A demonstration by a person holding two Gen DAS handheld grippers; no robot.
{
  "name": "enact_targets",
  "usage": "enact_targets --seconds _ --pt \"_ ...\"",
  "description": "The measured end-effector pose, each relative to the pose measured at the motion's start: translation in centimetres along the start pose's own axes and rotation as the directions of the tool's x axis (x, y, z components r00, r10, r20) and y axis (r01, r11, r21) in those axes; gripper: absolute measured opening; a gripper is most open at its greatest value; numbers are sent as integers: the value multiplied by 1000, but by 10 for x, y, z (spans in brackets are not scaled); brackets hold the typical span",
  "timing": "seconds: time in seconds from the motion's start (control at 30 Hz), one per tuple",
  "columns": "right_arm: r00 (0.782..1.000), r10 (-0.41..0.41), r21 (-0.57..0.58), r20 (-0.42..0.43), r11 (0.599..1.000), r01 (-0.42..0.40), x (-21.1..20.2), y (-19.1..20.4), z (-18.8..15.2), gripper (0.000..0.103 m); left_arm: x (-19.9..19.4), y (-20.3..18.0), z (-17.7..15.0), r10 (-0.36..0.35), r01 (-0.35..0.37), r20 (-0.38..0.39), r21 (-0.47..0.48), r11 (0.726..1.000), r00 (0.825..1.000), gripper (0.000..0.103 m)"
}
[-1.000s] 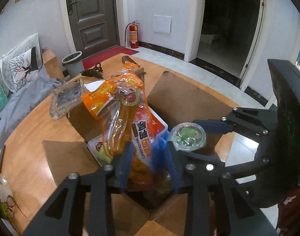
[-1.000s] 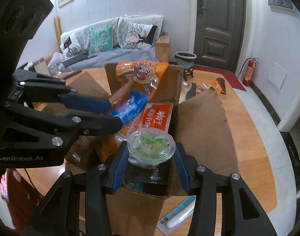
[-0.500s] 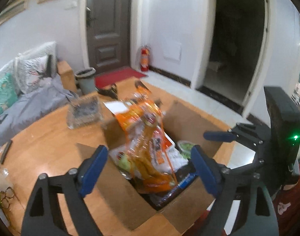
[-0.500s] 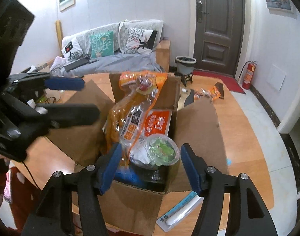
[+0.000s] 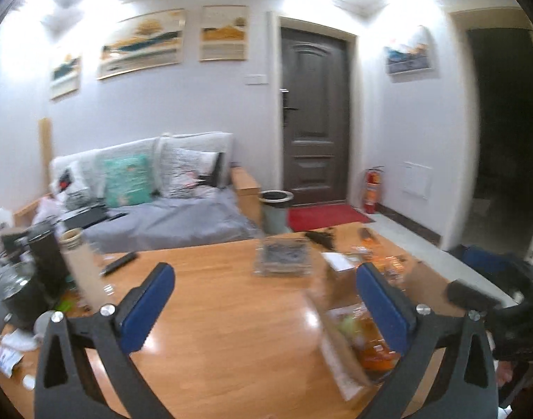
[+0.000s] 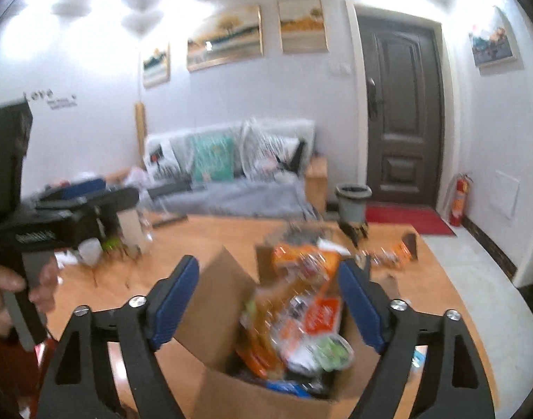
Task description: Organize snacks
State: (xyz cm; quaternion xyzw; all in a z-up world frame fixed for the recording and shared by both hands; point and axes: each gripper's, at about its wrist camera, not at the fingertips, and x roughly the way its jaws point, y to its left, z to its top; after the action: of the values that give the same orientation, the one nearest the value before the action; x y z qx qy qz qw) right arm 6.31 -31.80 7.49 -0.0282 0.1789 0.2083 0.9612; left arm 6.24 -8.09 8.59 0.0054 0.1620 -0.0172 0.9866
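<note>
Right hand-held gripper [image 6: 268, 305], jaws spread wide and empty, hangs directly above the open cardboard box [image 6: 266, 396], whose snack packets [image 6: 294, 317] lie just below and between its fingers. Left hand-held gripper [image 5: 263, 303], likewise spread and empty, hangs over bare table [image 5: 224, 314]; the box sits low to its right, so the right arm is judged nearer. Loose orange packets [image 6: 394, 253] lie farther back, well apart from the box.

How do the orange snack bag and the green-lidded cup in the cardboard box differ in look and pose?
The orange snack bag is tall and sticks up above the cardboard box; the green-lidded cup is small, round and sits low. The bag is orange, the cup's lid green. Both lie in the box, with no tongs holding them.
</note>
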Motion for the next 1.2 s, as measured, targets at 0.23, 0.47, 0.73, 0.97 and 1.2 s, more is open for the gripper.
enact_targets --seconds 0.23,0.47,0.73,0.97,1.2 --pt "997 -14 3 72 1000 14 10 19 -4 103 2 24 -28 119 -119 -35 -6 993 992 102" --pt "1000 -24 36 11 999 23 32 21 -20 103 8 30 -43 120 -121 -66 -26 992 991 102" --pt "999 -27 23 23 999 26 26 23 -16 103 7 30 -43 110 -113 -66 -40 993 992 102" --pt "1000 -22 22 17 1000 21 26 23 -17 103 5 29 -42 106 -110 -66 -46 993 992 102" --pt "1000 -25 27 9 999 25 24 22 -20 103 5 26 -42 98 -102 -67 -47 994 993 102"
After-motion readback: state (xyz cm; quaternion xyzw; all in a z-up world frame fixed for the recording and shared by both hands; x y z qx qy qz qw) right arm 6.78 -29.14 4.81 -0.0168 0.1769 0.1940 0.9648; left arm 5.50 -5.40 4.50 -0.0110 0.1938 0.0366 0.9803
